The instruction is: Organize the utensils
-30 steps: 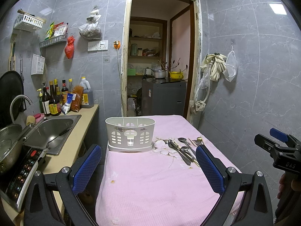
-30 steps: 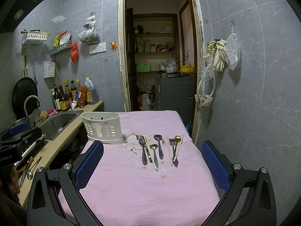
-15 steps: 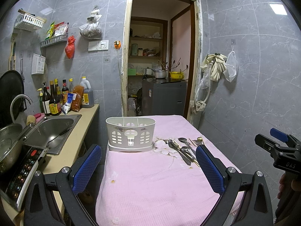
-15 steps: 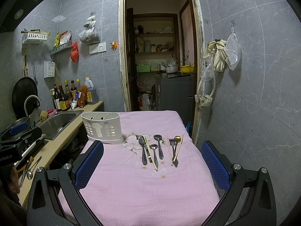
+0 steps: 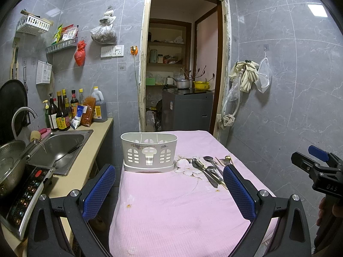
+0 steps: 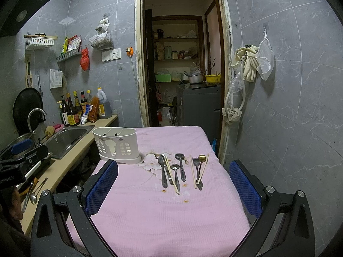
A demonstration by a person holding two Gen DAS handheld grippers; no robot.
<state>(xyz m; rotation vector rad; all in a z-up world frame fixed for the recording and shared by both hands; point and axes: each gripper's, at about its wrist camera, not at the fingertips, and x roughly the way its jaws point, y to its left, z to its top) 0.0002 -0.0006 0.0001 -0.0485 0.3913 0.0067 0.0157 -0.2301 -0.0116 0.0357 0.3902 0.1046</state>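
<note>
Both the left tongs point(image 5: 169, 189) and right tongs point(image 6: 173, 184) were held spread and empty above the desk point(image 6: 150, 214); utensils point(image 6: 182, 171) were laid beside the caddy point(image 6: 116, 145).

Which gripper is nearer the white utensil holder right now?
Left, as far as the views show. The left gripper faces the utensil holder almost head-on. The right gripper sits off to its right, lined up with the spoons and chopsticks instead.
</note>
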